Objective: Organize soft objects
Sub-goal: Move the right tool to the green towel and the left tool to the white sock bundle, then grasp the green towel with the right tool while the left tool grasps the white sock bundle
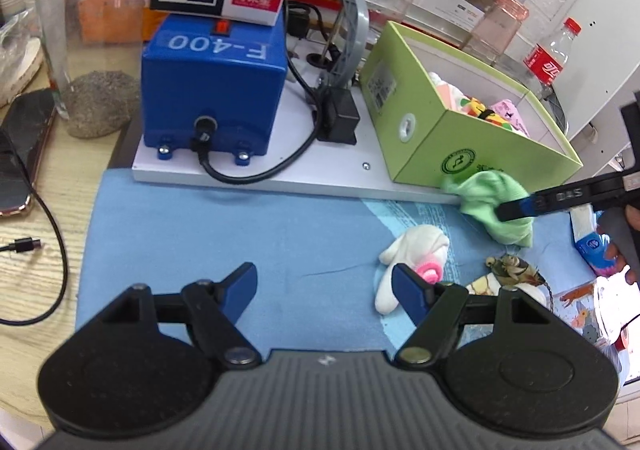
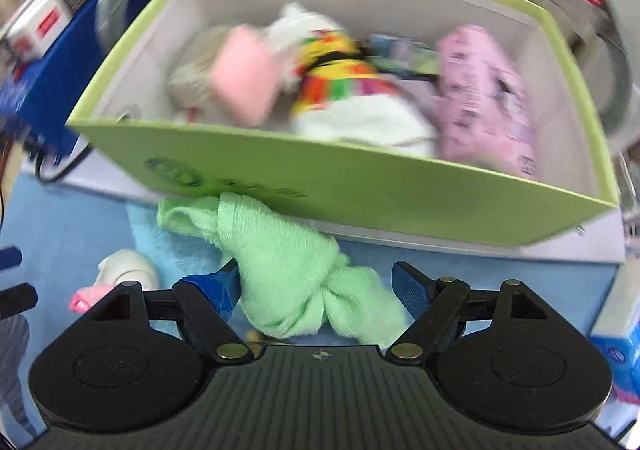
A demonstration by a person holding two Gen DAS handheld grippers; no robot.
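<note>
My right gripper [image 2: 316, 274] is closed around a bunched light-green cloth [image 2: 280, 270], held just in front of the green box [image 2: 360, 197]. That box holds several soft items: a pink pad, a striped plush and a pink packet. From the left wrist view the green cloth [image 1: 490, 201] hangs by the green box [image 1: 472, 129] with one right finger across it. My left gripper [image 1: 324, 274] stands open above the blue mat [image 1: 240, 234], nothing between its fingers. A white plush toy [image 1: 412, 250] with a pink tip lies beside its right finger.
A blue F-400 machine [image 1: 216, 89] on a white board carries a pen box. A glass jar, a phone [image 1: 20, 153] and a cable lie left. Bottles stand behind the box. A keychain [image 1: 512, 270], tissue packet [image 1: 592, 242] and a person's fingers are at right.
</note>
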